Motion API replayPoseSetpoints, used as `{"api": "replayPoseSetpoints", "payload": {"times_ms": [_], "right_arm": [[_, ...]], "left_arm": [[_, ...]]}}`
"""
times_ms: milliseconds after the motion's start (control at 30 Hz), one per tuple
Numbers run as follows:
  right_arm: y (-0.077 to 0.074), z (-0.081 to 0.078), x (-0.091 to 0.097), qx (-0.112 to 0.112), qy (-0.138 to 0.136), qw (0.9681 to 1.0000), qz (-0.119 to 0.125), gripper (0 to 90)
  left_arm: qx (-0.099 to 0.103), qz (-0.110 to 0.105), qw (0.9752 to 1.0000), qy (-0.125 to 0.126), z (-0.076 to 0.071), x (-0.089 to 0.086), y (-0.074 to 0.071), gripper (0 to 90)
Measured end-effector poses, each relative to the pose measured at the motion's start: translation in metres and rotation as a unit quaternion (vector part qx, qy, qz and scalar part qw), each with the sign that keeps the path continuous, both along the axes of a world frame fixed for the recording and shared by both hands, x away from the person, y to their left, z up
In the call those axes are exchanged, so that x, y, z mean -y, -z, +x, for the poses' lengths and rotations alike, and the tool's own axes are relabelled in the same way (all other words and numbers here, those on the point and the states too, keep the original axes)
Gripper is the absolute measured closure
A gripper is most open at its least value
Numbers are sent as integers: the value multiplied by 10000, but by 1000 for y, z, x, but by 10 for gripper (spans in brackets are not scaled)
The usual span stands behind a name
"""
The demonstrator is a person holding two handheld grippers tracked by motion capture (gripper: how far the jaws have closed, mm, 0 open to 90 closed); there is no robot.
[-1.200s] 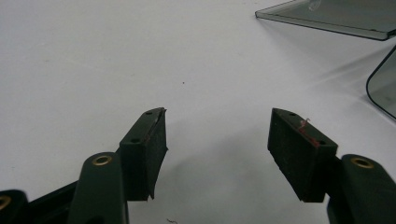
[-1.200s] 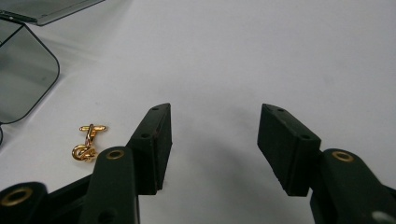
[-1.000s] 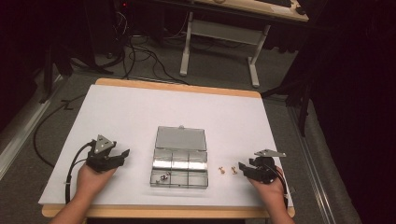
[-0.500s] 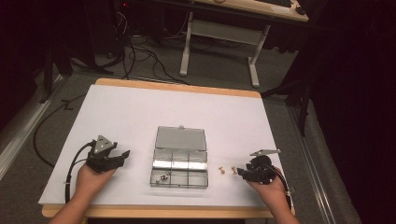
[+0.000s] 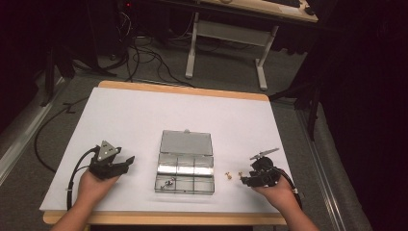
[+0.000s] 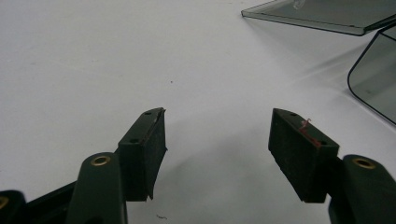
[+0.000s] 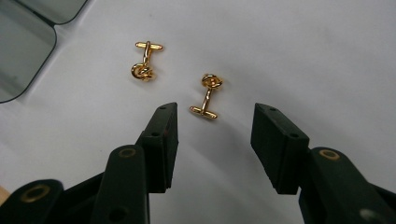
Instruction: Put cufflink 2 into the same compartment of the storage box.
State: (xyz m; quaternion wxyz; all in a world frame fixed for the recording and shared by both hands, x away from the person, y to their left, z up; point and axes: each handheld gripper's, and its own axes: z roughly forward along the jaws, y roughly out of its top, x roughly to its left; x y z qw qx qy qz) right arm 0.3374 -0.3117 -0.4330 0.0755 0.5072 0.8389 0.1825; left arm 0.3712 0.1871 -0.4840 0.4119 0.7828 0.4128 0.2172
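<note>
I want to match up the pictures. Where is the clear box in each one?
High view: the clear box lies mid-table, lid open, between both hands.
Left gripper view: its lid and a rounded corner sit at the top right.
Right gripper view: a corner sits at the top left.
Shared landmark: the white table.

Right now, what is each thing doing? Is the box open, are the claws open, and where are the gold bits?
Box: open, lid flat on the table behind it.
Left claw: open, empty.
Right claw: open, empty, near cufflink just ahead of it.
Near cufflink: lying on the table.
Far cufflink: lying on the table, apart from the other.
</note>
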Motion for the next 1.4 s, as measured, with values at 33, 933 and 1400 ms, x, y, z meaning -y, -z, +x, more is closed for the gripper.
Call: {"api": "replayPoseSetpoints", "payload": {"times_ms": [33,933,1400], "right_arm": [[0,0,-1,-76,-11,10000,-27,518],[-6,31,-25,-682,-293,9962,-456,629],[4,39,-28,-851,-312,9939,-633,736]], "left_arm": [[-8,-13,10000,8,0,0,0,373],[20,14,10000,87,-1,0,0,382],[36,-28,10000,56,-2,0,0,385]]}}
